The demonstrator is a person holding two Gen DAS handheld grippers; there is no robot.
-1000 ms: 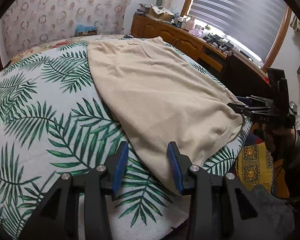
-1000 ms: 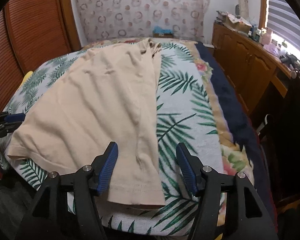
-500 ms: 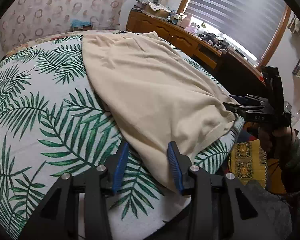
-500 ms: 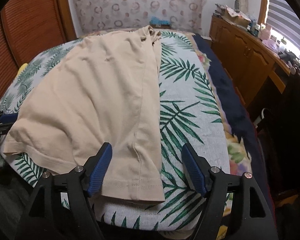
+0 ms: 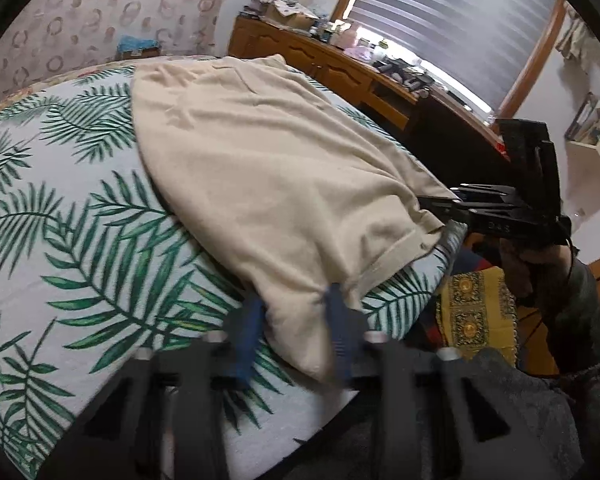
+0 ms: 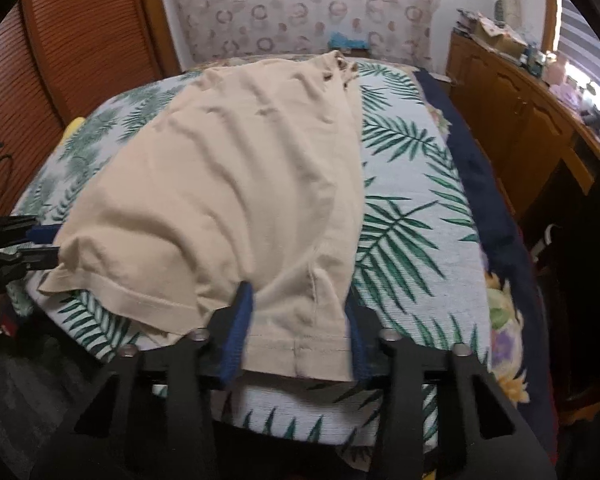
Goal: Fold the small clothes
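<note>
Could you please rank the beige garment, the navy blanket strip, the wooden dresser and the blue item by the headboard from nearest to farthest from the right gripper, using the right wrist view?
1. Beige garment: its near hem lies between the closing jaws of the right gripper.
2. Navy blanket strip: along the bed's right side.
3. Wooden dresser: beyond it, at the right wall.
4. Blue item: farthest, at the headboard.

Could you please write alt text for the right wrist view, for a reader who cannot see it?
The right gripper is closing its blue-padded fingers on the near hem of a beige garment spread over a palm-leaf bedspread. The left gripper meets the garment's left corner; a wooden dresser stands at right.
</note>
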